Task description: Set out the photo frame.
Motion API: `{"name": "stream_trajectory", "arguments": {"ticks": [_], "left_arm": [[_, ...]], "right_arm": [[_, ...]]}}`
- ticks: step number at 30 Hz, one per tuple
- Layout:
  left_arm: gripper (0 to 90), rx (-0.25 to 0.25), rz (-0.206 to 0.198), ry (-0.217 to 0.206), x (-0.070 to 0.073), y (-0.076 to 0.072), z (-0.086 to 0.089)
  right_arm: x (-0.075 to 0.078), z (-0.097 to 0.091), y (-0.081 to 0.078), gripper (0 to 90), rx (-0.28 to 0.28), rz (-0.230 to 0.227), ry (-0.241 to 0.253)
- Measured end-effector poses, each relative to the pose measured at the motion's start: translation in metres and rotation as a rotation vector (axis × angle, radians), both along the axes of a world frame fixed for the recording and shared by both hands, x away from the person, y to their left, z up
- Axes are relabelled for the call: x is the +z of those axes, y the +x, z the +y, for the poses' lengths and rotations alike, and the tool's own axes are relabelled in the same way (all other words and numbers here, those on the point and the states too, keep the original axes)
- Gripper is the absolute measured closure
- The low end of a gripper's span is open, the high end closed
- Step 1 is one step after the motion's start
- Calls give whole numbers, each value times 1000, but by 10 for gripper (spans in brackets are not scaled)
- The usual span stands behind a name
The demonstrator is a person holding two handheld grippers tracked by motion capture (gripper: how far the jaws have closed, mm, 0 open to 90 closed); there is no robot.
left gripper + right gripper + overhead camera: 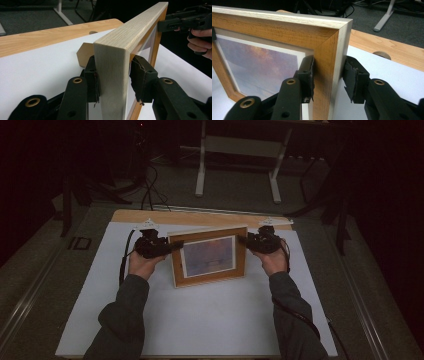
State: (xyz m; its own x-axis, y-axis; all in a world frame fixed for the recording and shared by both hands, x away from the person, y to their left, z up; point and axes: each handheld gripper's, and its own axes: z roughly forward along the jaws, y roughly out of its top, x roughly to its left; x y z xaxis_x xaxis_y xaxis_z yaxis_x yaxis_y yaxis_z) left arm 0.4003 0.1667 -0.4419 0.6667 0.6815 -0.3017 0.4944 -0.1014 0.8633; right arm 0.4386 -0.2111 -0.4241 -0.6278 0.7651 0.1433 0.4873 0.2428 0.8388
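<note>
The picture frame (209,256) is standing upright on its long edge on the white sheet (200,320) covering the table (150,216). It is sitting toward 12 o'clock from the sheet's middle, with its long axis running from 9 to 3 o'clock in the high view and its glazed face looking toward 6 o'clock. A small wooden prop (83,53) is showing just behind it. The left gripper (175,246) is meeting the frame's 9 o'clock end, its jaws straddling the short side. One pad is lying against the back, while the other is sitting so near the front that contact cannot be told. The right gripper (243,240) is clamping the 3 o'clock end, its pads pressing front and back. Both hands are equally near, so any lift is probably depending on the two ends rising together.
</note>
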Motion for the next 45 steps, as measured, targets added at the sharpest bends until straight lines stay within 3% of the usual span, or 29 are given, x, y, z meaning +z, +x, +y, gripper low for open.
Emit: {"name": "stream_trajectory", "arguments": {"ticks": [23, 45], "left_arm": [[608, -8, 6, -20, -3, 6, -1], [593, -55, 22, -41, -5, 16, -2]], "right_arm": [[-1, -2, -10, 619, -46, 4, 13], [-1, -6, -24, 619, -82, 27, 16]]}}
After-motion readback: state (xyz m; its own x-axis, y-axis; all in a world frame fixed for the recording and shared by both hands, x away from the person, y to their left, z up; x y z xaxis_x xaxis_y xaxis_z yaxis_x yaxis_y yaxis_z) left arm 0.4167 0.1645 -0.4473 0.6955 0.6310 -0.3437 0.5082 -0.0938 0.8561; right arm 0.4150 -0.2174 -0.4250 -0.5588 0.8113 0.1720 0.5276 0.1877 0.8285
